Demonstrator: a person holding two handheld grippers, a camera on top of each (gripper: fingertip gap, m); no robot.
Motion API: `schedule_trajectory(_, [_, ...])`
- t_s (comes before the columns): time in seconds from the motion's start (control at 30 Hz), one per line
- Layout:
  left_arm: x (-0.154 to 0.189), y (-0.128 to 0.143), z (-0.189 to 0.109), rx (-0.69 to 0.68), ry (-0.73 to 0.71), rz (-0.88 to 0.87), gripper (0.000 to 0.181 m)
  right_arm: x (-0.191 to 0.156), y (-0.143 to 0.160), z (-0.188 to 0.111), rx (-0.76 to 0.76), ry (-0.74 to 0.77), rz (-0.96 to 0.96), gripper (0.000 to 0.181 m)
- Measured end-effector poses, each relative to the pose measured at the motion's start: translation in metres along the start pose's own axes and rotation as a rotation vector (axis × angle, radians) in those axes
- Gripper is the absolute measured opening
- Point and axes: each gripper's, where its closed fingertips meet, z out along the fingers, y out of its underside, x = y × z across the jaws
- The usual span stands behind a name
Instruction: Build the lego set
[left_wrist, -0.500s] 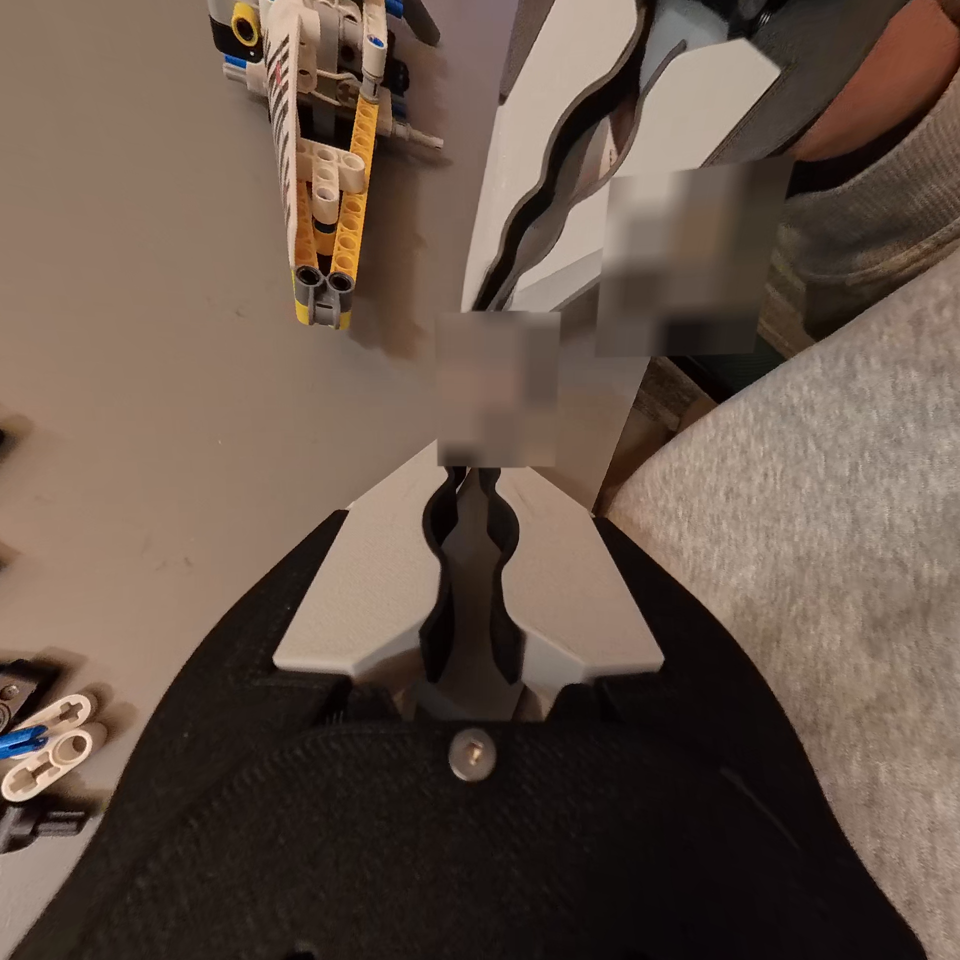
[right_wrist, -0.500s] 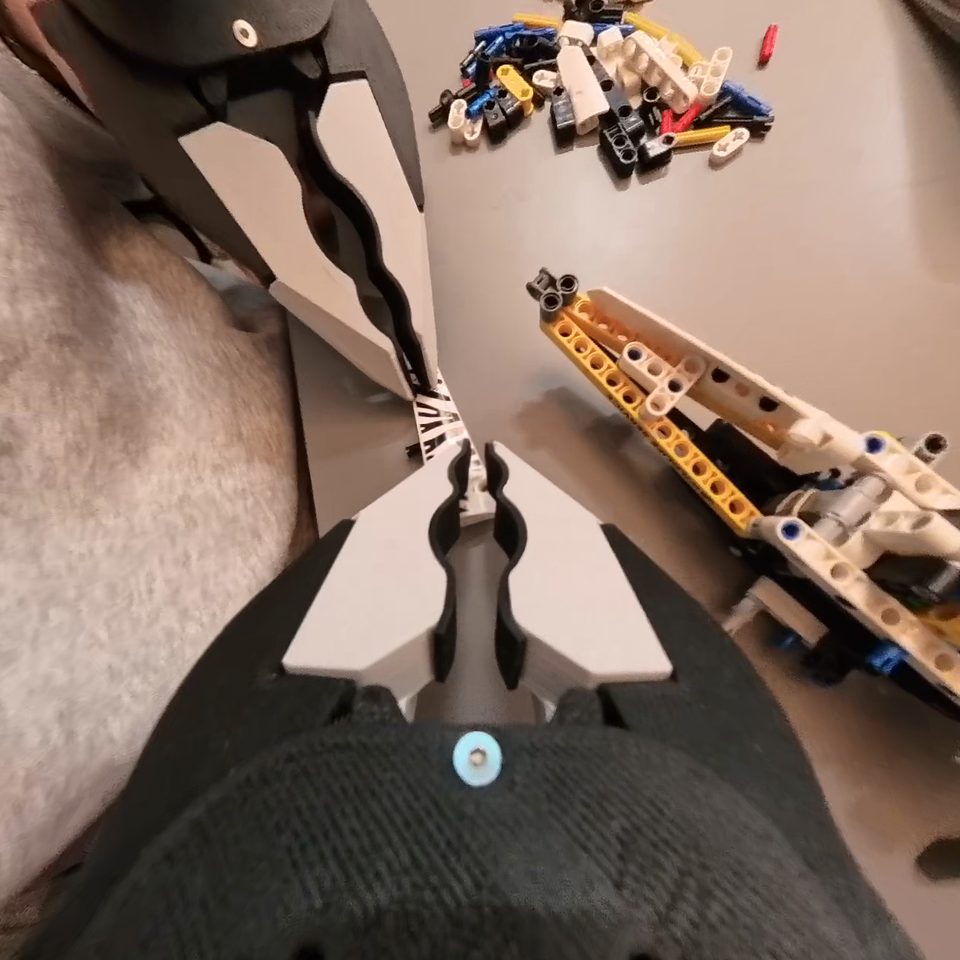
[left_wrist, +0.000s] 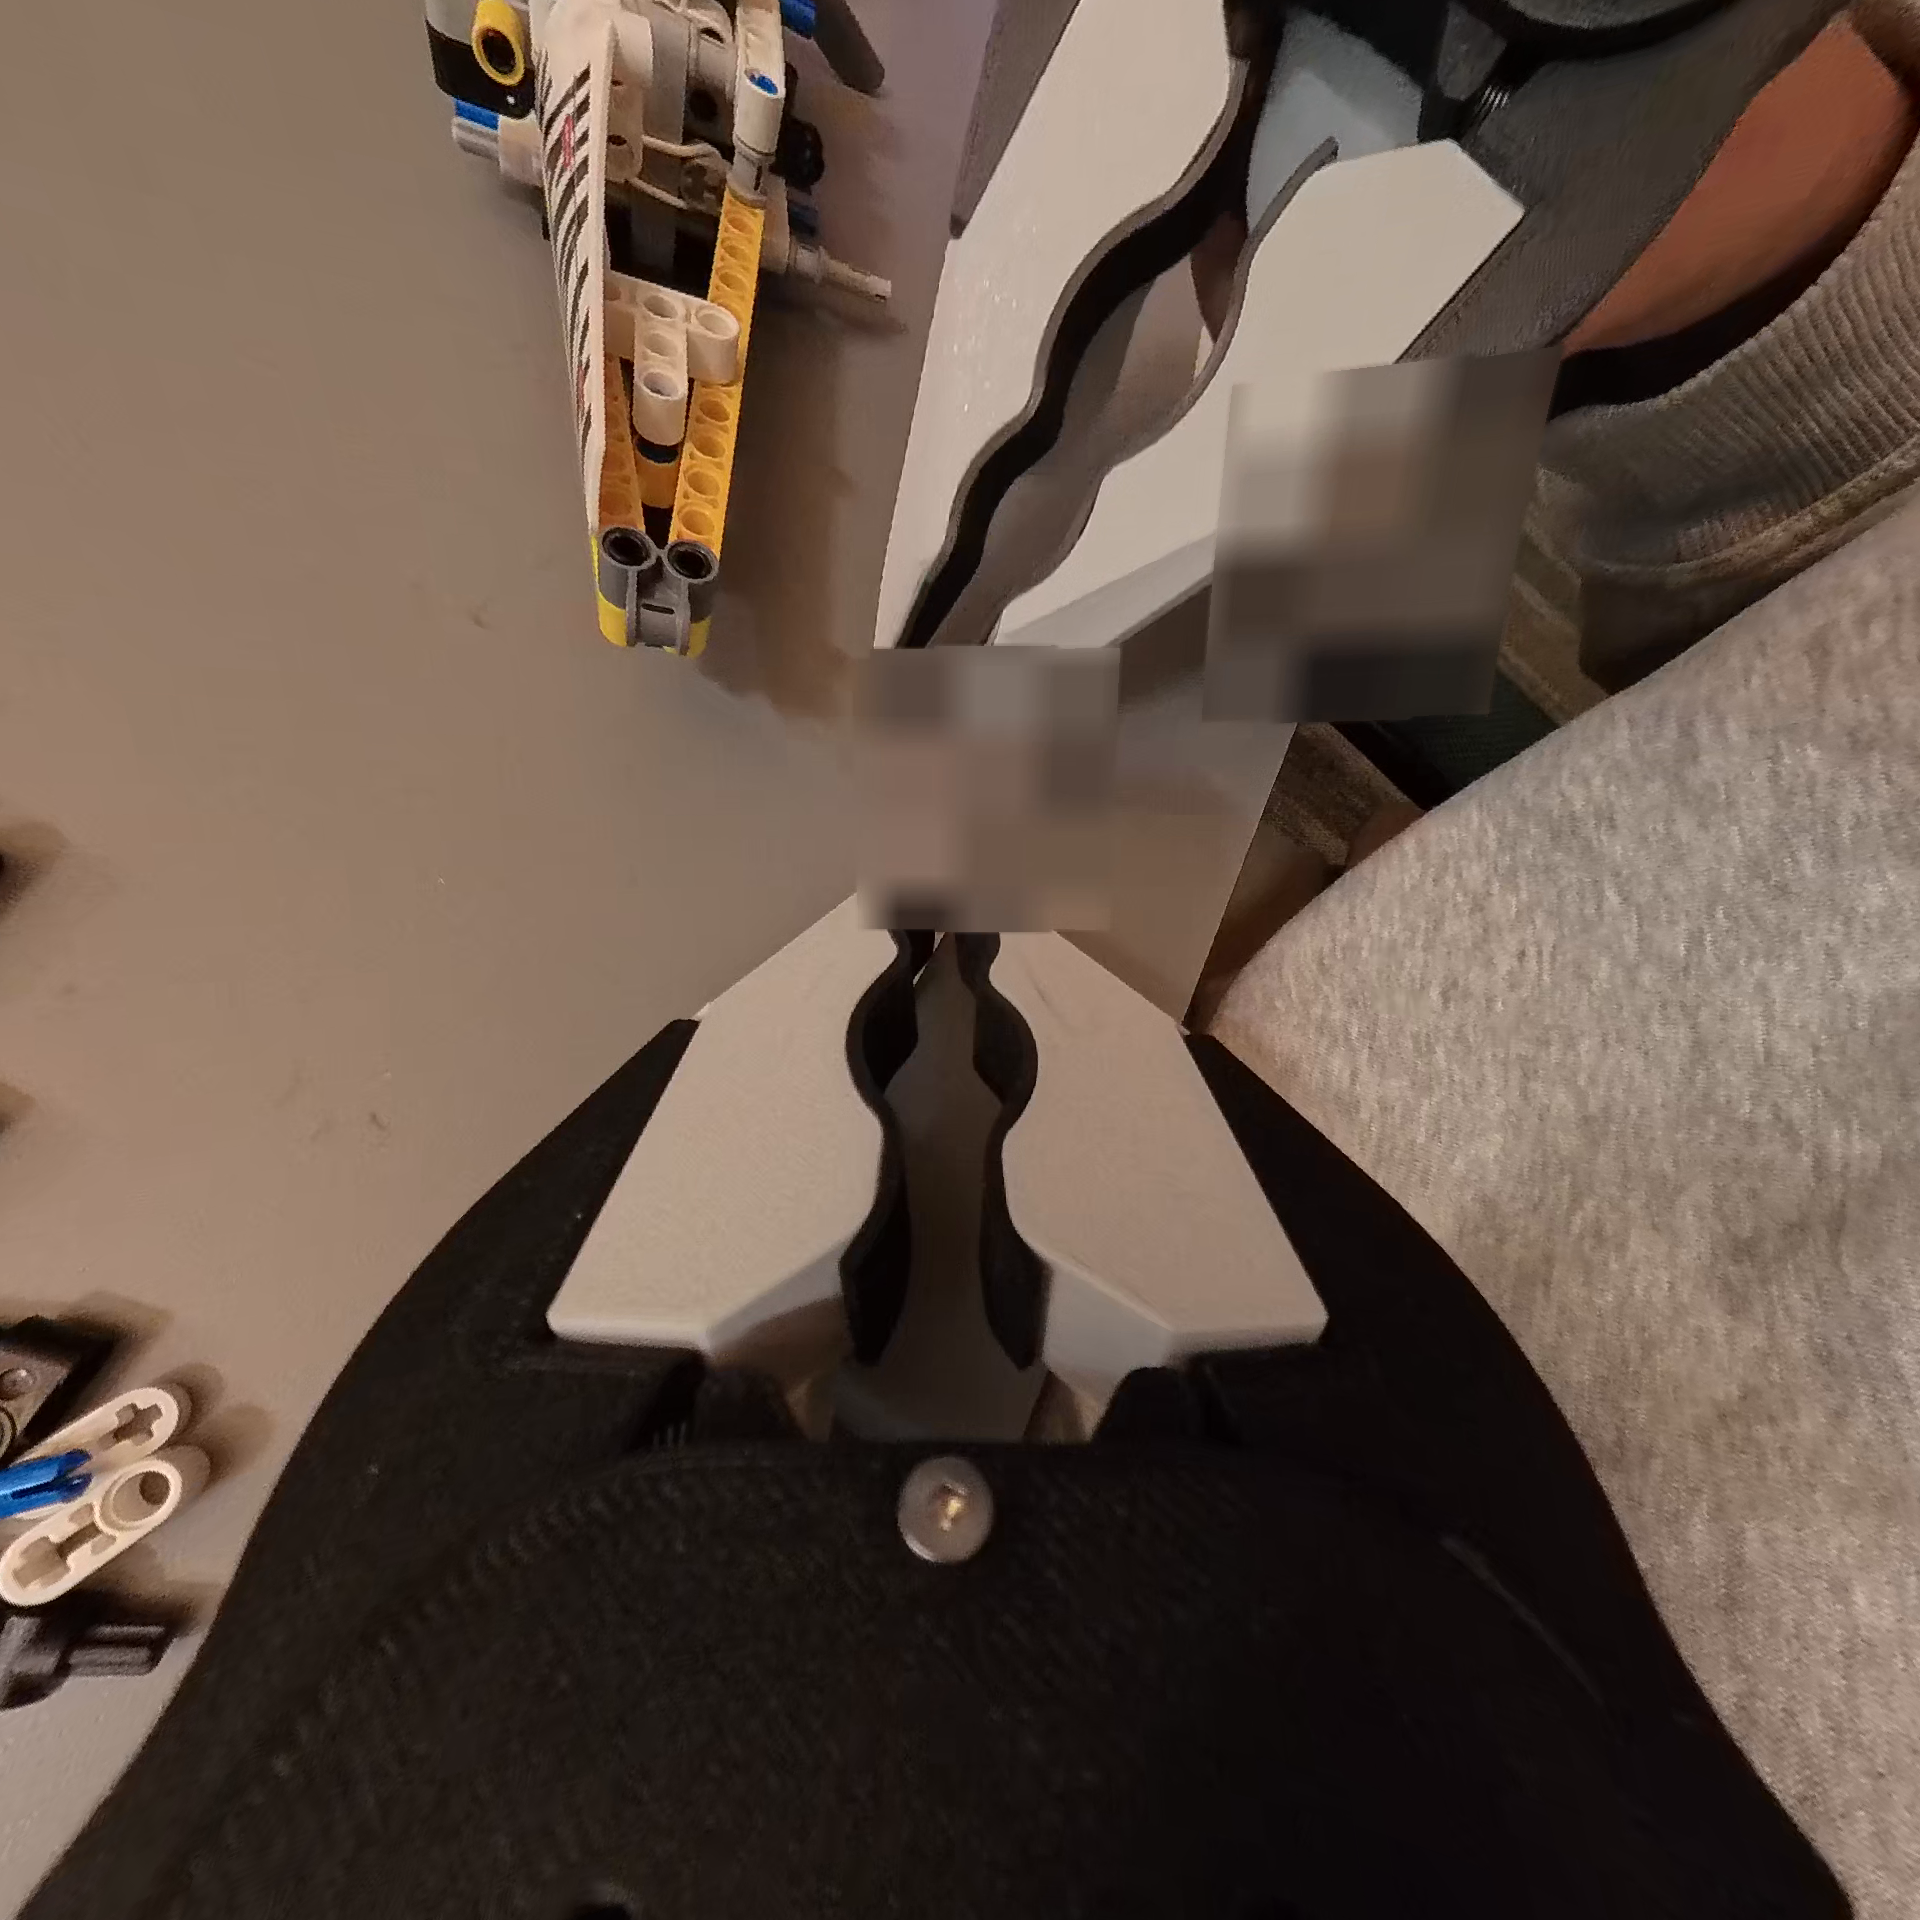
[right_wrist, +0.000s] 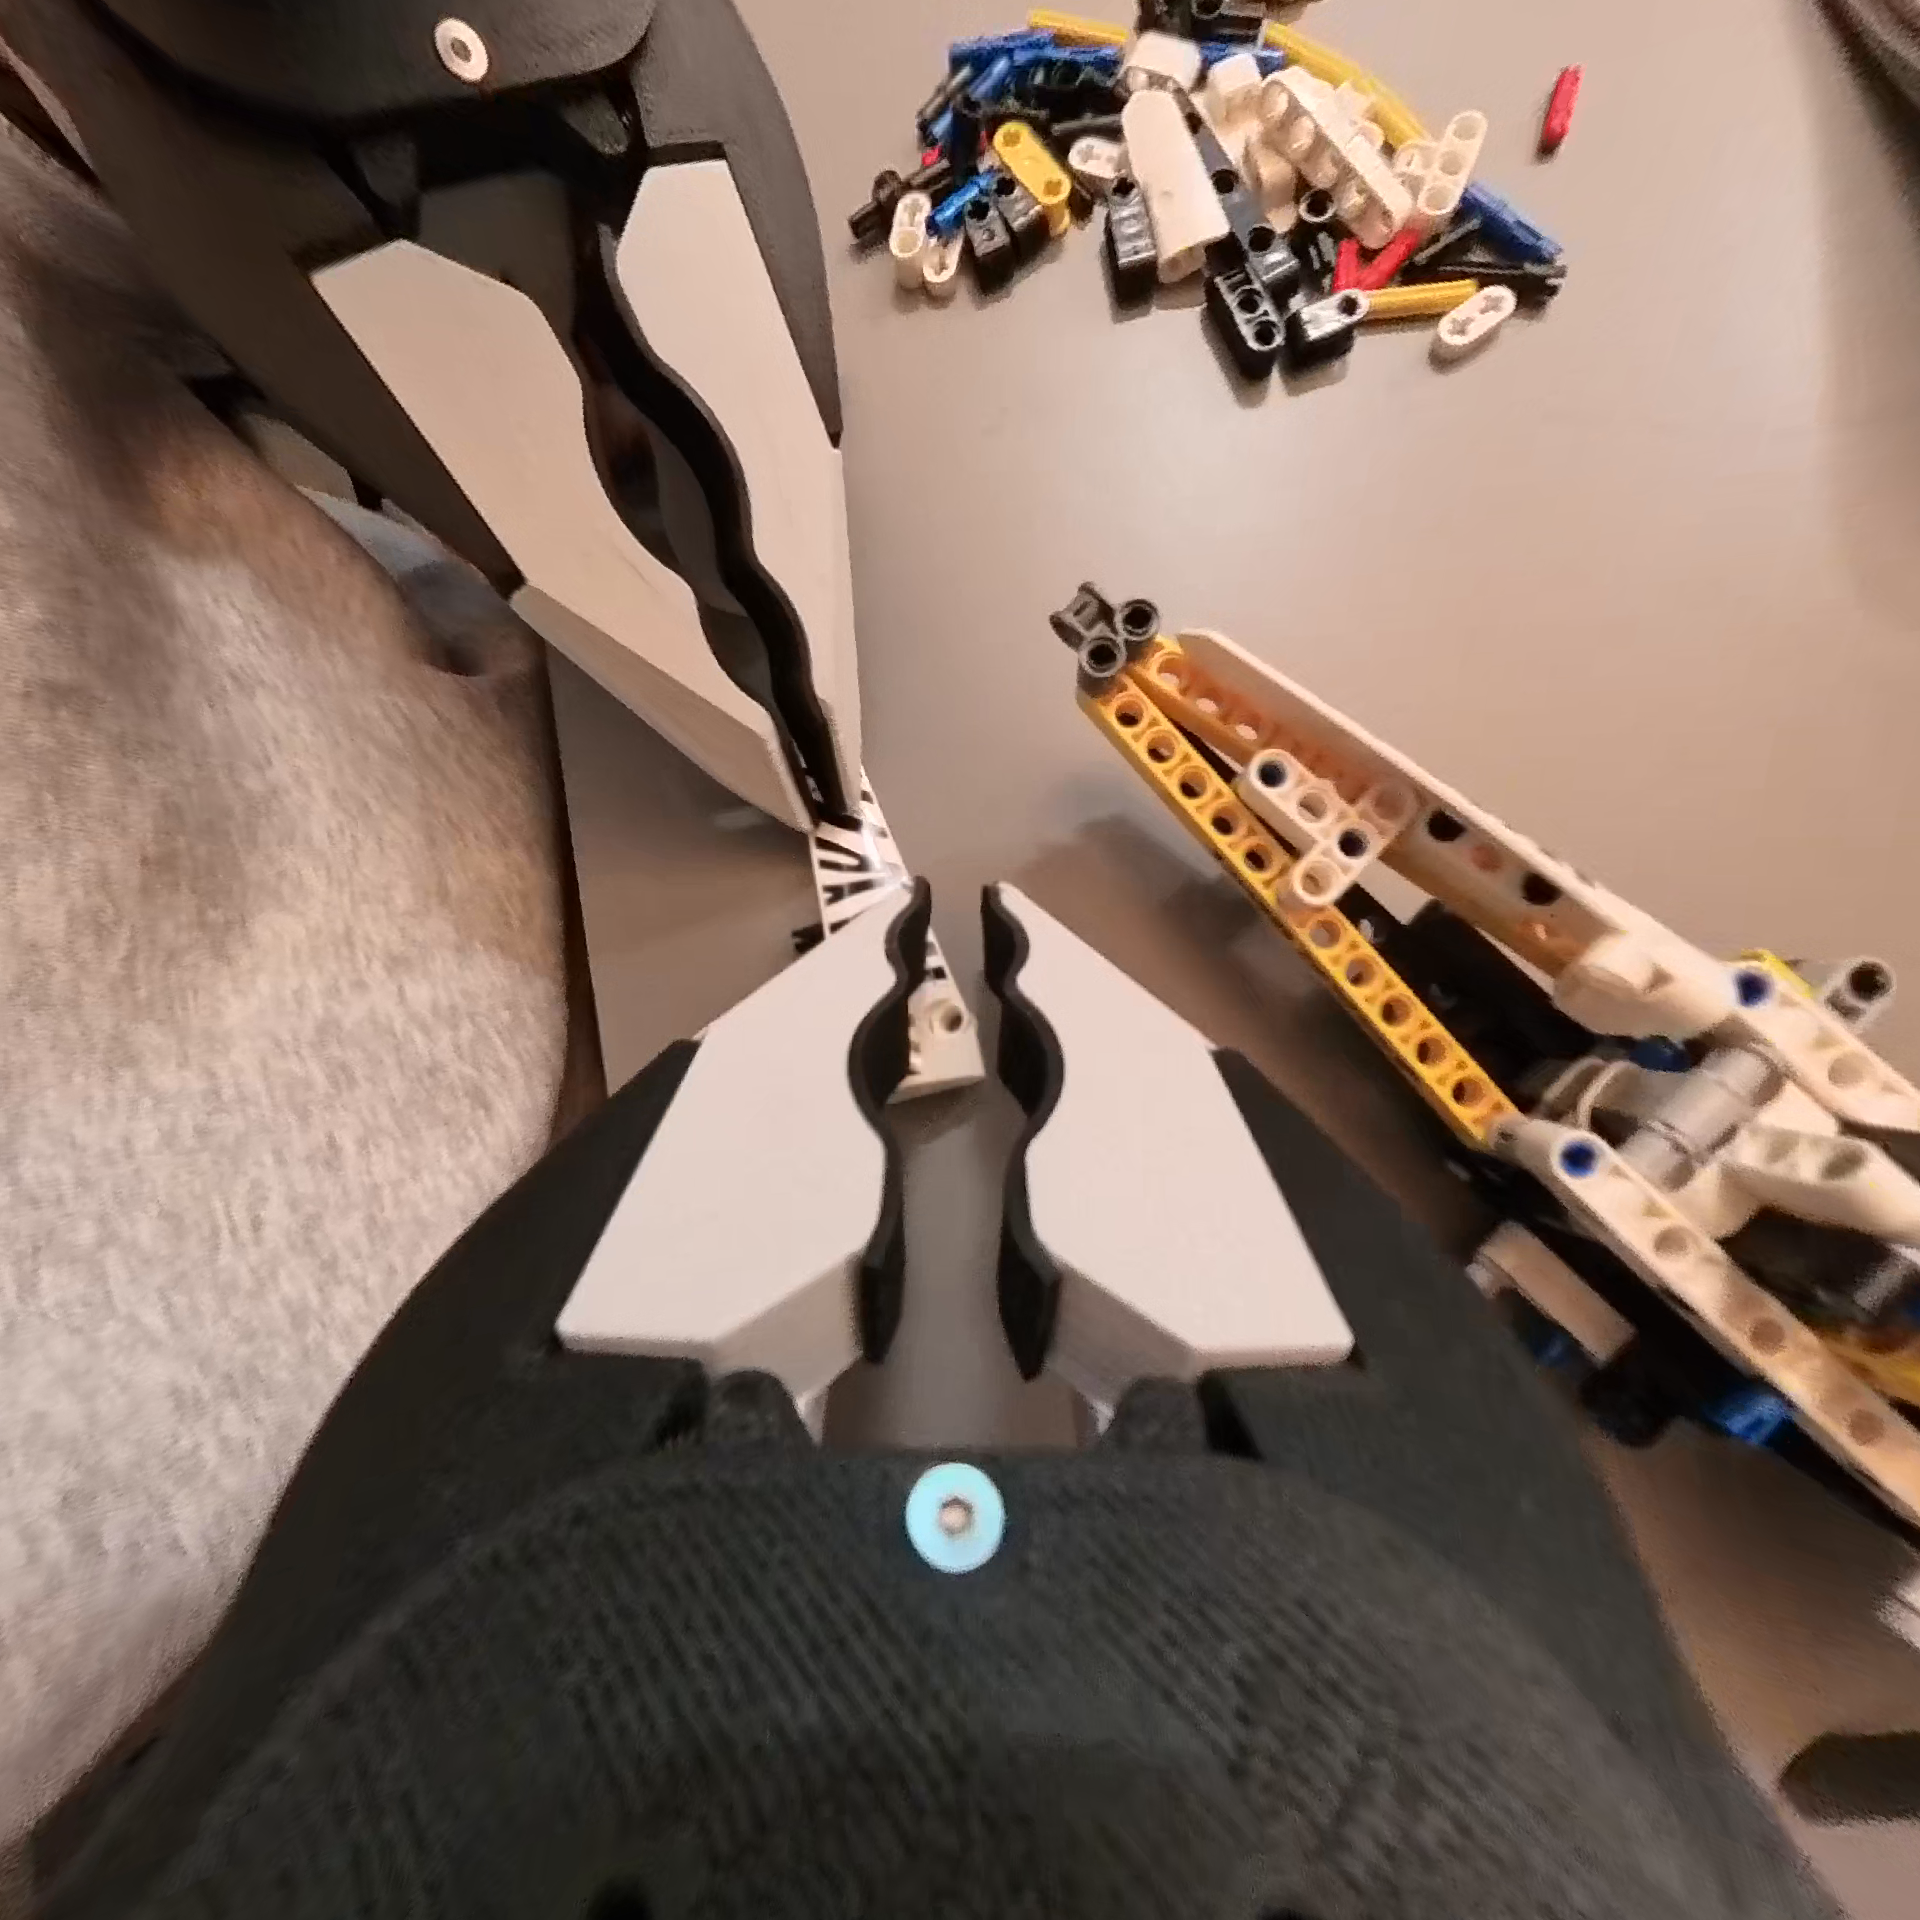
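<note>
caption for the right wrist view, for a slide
Right gripper open around a striped white panel that the left gripper pinches, beside the half-built model and loose parts pile.

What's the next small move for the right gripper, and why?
Probably back the right gripper straight off the panel: its jaws have just opened and the left gripper alone pinches the striped end, so the left can then carry it to the model.

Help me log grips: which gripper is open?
The right gripper: its jaws stand apart, while the left gripper pinches the striped panel.
</note>
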Motion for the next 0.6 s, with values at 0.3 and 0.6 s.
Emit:
schedule_trajectory(0.3, [0.0,0.0,0.0,0.0,-0.001,0.0,0.002,0.009,0.013,-0.005,-0.037,0.039,0.026,0.007])
schedule_trajectory(0.6, [0.0,0.0,0.0,-0.001,-0.001,0.001,0.002,0.001,0.004,0.009,-0.015,0.033,-0.013,0.004])
